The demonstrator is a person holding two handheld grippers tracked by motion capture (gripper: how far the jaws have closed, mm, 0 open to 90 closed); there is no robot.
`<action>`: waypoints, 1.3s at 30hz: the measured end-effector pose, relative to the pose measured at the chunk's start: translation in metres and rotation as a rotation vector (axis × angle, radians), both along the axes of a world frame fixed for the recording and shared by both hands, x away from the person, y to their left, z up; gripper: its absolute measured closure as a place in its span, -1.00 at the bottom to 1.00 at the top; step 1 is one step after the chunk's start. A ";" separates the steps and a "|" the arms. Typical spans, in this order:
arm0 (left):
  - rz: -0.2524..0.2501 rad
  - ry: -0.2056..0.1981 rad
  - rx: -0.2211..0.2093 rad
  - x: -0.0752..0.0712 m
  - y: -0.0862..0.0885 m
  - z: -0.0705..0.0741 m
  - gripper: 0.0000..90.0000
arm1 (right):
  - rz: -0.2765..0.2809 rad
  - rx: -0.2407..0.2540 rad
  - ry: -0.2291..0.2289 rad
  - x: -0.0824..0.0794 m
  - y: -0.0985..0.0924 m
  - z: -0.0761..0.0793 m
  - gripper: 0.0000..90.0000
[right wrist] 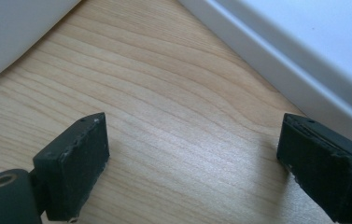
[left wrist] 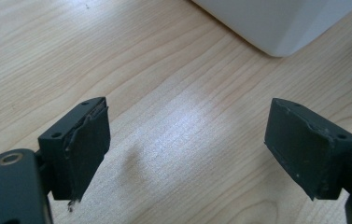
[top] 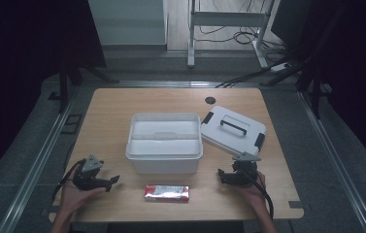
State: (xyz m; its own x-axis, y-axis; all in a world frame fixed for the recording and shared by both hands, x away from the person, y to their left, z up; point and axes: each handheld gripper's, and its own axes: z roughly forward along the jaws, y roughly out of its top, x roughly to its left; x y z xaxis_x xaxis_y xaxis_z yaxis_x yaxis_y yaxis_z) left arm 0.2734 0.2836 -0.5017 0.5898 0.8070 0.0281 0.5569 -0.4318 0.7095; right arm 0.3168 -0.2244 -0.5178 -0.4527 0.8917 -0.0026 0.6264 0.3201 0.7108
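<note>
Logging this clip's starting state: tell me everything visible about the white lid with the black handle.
The lid is white, plastic-looking and rectangular, with a black handle on top and a black clasp at each short end. It is off the open white box, lying handle-up and skewed at that box's right, its near-left part resting on the table, untouched by either gripper.

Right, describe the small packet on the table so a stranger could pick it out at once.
Start at the open white bin in the middle of the wooden table. Just in front of it, toward the person's edge and roughly midway between the two hands, lies the small flat packet. It is the only red-and-white thing there; the bin and the lid lying to its right are plain white.
</note>
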 end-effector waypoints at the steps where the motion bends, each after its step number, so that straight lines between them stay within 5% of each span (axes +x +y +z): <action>1: 0.007 -0.006 -0.008 0.000 0.001 0.001 -0.65 | -0.001 -0.001 -0.003 0.000 -0.001 0.000 -0.80; 5: 0.032 -0.018 -0.029 -0.001 0.007 0.005 -0.47 | -0.017 -0.001 -0.002 0.001 -0.002 0.000 -0.79; 10: 0.033 -0.029 -0.104 -0.001 0.017 0.007 -0.43 | -0.018 -0.001 -0.003 0.001 -0.002 0.000 -0.79; 19: 0.045 -0.138 -0.167 -0.002 0.019 0.015 -0.23 | -0.020 -0.001 -0.004 0.001 -0.002 0.000 -0.78; 25: 0.025 -0.172 -0.213 0.002 0.017 0.020 -0.16 | -0.020 -0.001 -0.005 0.001 -0.002 0.000 -0.78; 32: -0.012 -0.123 -0.187 0.007 0.014 0.031 -0.13 | -0.023 -0.001 -0.005 0.001 -0.002 0.000 -0.77; 35: -0.037 -0.093 -0.196 0.010 0.015 0.042 -0.21 | -0.027 0.000 -0.004 0.001 -0.002 0.000 -0.77; 39: -0.078 -0.102 -0.191 0.015 0.018 0.064 -0.36 | -0.028 0.001 -0.004 0.001 -0.002 0.000 -0.77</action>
